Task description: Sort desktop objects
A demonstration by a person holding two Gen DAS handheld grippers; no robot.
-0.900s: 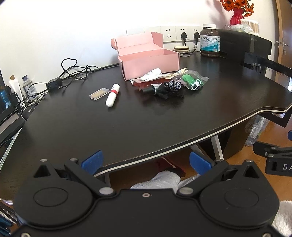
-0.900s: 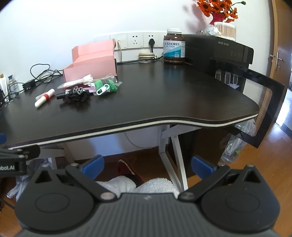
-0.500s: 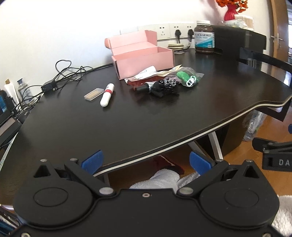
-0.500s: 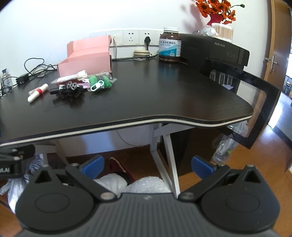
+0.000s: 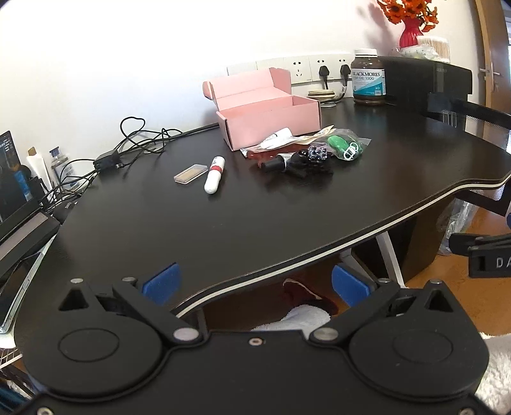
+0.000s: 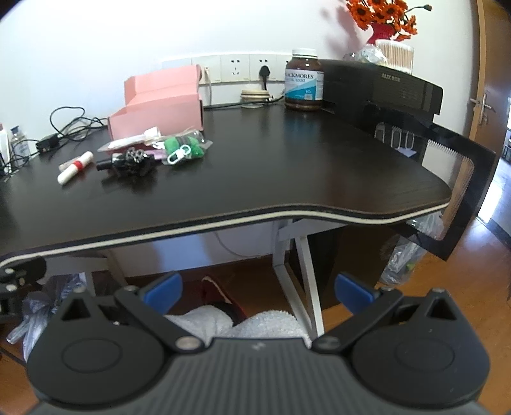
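An open pink box (image 5: 271, 119) stands at the back of the dark desk (image 5: 223, 223); it also shows in the right wrist view (image 6: 159, 105). In front of it lie a white tube with a red band (image 5: 214, 175), a small clear case (image 5: 190, 173), a nail polish bottle (image 5: 274, 165), a black beaded clip (image 5: 309, 159), a green item in a clear bag (image 5: 343, 145) and white packets (image 5: 278, 142). My left gripper (image 5: 255, 284) is open and empty at the desk's near edge. My right gripper (image 6: 258, 289) is open and empty, below the desk edge.
A brown supplement bottle (image 5: 368, 76) and a black appliance (image 5: 424, 79) stand at the back right, with a red vase of orange flowers (image 5: 410, 22) behind. Tangled cables and an adapter (image 5: 127, 150) lie at the back left. White legs and a white towel (image 6: 236, 322) are under the desk.
Both grippers have drifted and tilted slightly, so the desk objects shift a little in each view. Nothing on the desk has moved. Both grippers stay open.
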